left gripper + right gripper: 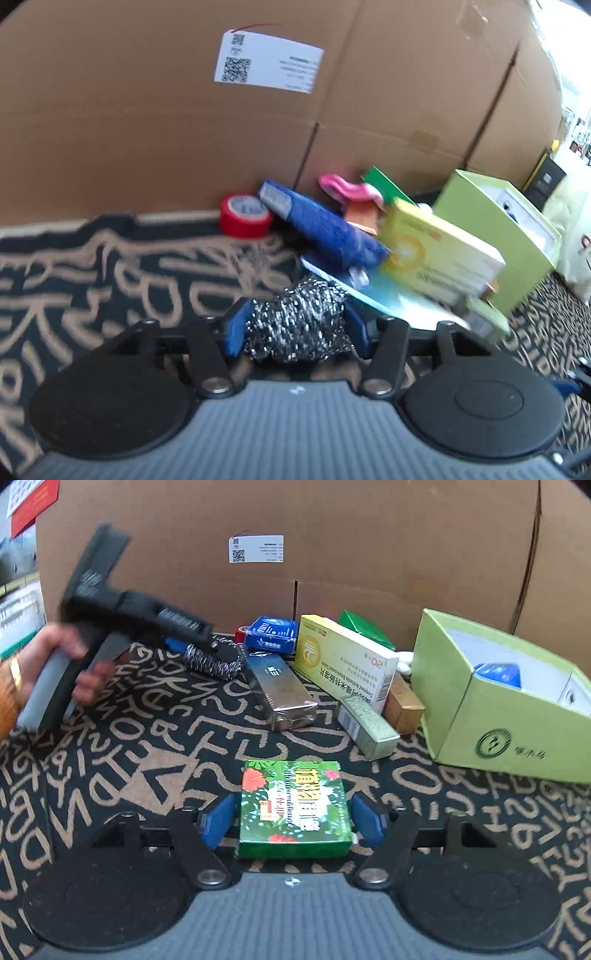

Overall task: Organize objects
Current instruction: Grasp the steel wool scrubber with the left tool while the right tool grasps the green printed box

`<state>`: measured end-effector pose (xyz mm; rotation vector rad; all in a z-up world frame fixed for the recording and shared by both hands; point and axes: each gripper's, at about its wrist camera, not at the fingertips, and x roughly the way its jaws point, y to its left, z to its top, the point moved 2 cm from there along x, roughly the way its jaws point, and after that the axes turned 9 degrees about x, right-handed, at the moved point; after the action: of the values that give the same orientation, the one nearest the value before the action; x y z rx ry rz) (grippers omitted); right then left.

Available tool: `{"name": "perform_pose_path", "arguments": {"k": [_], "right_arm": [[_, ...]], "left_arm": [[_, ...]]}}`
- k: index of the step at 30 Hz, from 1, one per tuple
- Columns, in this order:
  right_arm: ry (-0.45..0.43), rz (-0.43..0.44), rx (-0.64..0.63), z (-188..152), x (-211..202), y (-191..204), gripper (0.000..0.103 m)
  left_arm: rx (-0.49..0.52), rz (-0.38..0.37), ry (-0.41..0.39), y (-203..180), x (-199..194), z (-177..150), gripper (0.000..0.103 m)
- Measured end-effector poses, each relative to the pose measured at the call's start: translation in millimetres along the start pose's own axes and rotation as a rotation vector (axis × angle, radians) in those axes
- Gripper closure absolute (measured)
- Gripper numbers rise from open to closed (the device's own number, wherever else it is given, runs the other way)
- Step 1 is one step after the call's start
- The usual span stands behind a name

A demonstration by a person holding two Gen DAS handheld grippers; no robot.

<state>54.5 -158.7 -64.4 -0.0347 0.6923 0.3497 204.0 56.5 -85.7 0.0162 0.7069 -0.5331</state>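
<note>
My left gripper [295, 328] is shut on a steel wool scourer [295, 325], its blue pads pressing both sides. The right wrist view shows that same gripper [221, 653] held by a person's hand [55, 657], carrying the scourer [210, 662] just above the carpet beside the pile. My right gripper [291, 821] stands open around a green flowered box [293, 808] that lies flat on the carpet. A thin gap shows between each blue pad and the box's sides.
A pile sits against a big cardboard carton [332, 554]: silver box [280, 690], yellow-green medicine box [343, 661], blue box [273, 631], small silver-green box [365, 720], brown box [402, 705]. A lime open box [509, 716] stands right. Red tape roll [243, 216] lies left.
</note>
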Motion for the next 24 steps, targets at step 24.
{"name": "perform_pose_path", "arguments": {"k": [24], "right_arm": [[-0.049,-0.027,0.077,-14.1,-1.0,4.5,0.023]], "left_arm": [[0.269,0.095,-0.026,-66.5,-27.8,-24.8,0.053]]}}
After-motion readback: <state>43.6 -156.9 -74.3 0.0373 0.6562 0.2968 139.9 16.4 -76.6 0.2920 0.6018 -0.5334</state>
